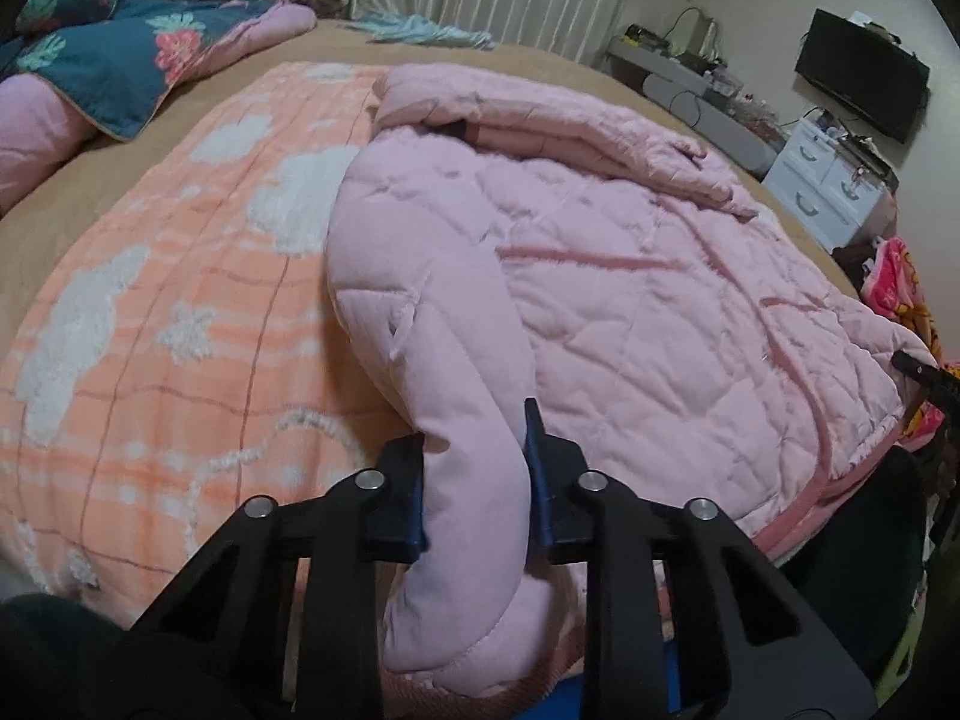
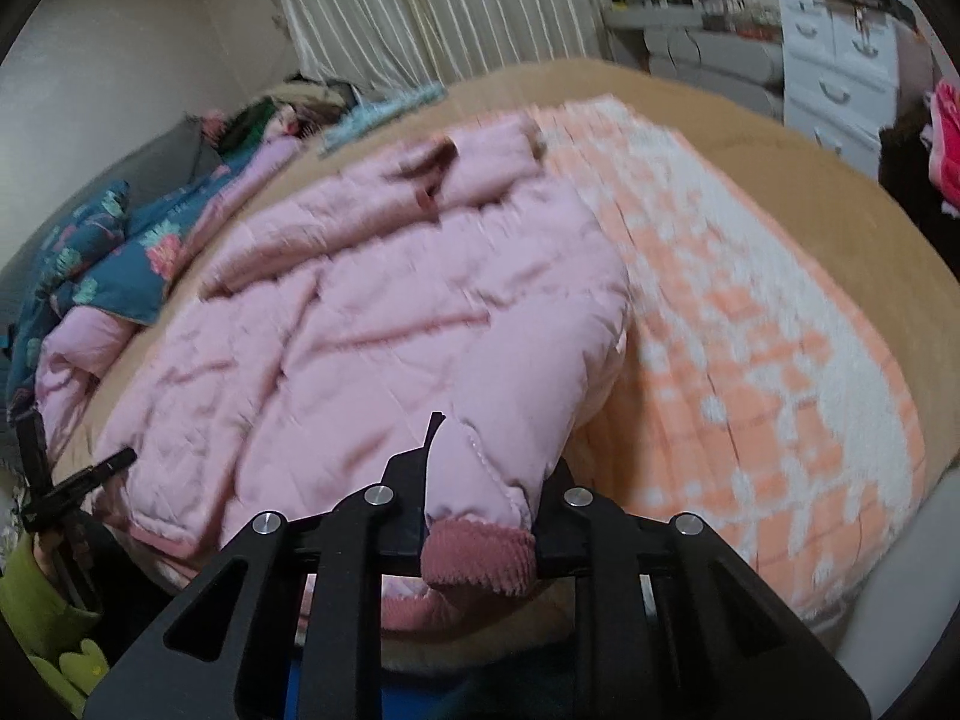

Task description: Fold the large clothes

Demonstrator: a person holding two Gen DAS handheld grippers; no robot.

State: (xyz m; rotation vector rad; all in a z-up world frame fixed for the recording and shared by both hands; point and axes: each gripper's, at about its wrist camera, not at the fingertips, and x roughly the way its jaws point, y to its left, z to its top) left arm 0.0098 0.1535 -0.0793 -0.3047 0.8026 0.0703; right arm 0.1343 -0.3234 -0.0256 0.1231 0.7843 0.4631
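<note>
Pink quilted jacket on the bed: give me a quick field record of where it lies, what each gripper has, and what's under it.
garment: pink quilted jacket, spread on the bed, collar end away from the cameras
left gripper: shut on one sleeve, mid-sleeve
right gripper: shut on the other sleeve's cuff end; ribbed darker pink cuff hangs below the jaws
underlay: orange and white checked blanket over a tan bed cover
nearby: floral blue quilt at the bed's far side
fold status: jacket body flat, sleeves not yet folded across
</note>
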